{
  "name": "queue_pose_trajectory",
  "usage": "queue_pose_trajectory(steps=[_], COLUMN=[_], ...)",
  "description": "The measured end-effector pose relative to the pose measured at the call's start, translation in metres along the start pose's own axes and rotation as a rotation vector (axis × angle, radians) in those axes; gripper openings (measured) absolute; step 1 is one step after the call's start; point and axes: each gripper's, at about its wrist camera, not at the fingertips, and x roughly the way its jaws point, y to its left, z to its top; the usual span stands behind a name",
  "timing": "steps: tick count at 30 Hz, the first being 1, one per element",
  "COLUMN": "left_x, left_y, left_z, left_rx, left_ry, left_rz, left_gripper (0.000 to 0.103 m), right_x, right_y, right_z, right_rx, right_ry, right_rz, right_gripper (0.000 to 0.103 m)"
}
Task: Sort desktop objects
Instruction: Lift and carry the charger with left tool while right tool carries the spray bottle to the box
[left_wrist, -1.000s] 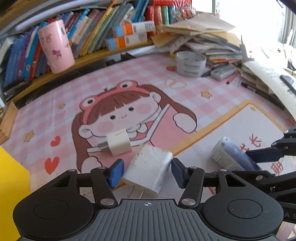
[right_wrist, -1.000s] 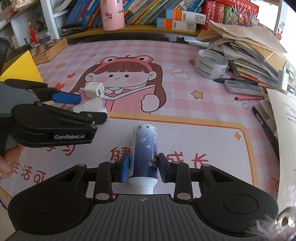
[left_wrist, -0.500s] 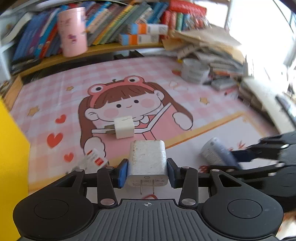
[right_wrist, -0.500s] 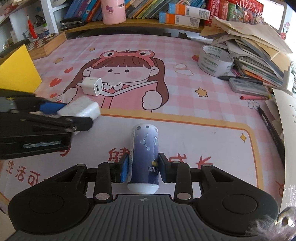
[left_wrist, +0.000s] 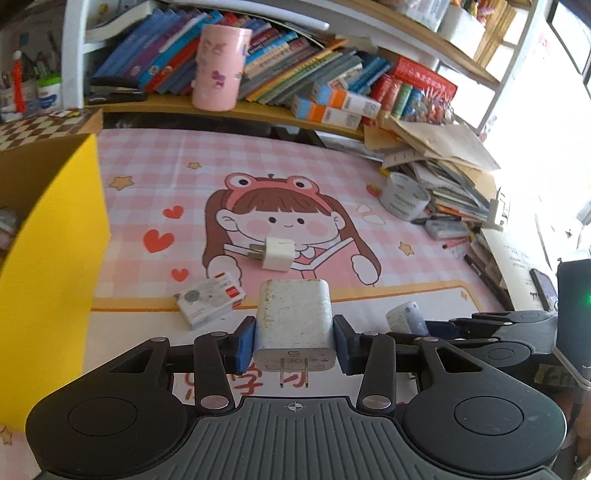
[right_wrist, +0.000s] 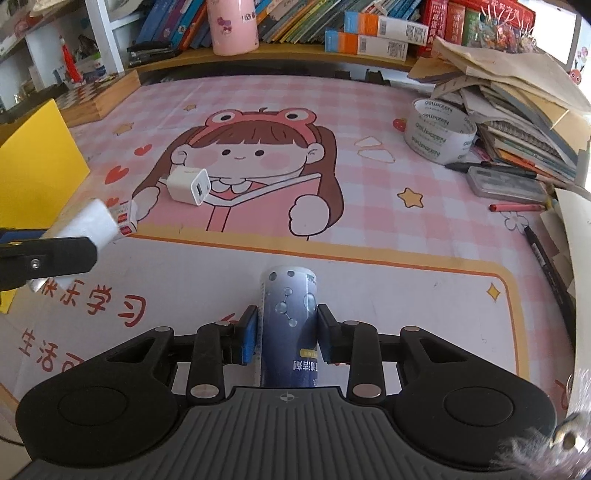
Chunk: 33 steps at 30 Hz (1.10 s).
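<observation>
While your left tool (left_wrist: 294, 345) clamps the big white charger block (left_wrist: 293, 317) w/ prongs toward you, carry it level to the yellow box (left_wrist: 44, 236); right tool (right_wrist: 286, 338) grips the dark-blue tube (right_wrist: 289, 325).

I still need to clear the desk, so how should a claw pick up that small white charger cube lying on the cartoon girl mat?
Grip the small white charger cube across its two flat side faces, coming down from above. It lies flat on the mat with its prongs pointing sideways, so close on the boxy body, clear of the prongs.

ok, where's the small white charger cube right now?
The small white charger cube lies free on the pink desk mat, on the cartoon girl's collar, beyond the big white charger in the left gripper.
</observation>
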Motion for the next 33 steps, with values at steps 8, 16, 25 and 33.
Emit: queue_pose_trajectory(steps=[8,16,25,33], left_x=[-0.023,-0.049,-0.064,-0.083], left_y=[0.01,0.015,0.018,0.028], left_z=[-0.006,-0.011,-0.018,-0.029], left_rx=[-0.035,-0.093,-0.111,-0.099], left_ry=[-0.034,-0.088,-0.105,-0.114], left_rz=[0.024,0.028,0.034,0.014], left_gripper=[0.042,0.042,0.042,0.042], right_x=[-0.02,-0.024,-0.035,-0.058], right_y=[0.011,0.022,0.032,0.051], right_z=[-0.001,-0.011,-0.016,-0.021], right_rx=[0.009,-0.009,-0.01,0.001], right_ry=[-0.044,-0.022,-0.039,-0.075], right_rz=[0.026,0.045,0.087,0.115], right_gripper=[0.03,0.03,0.03,0.03])
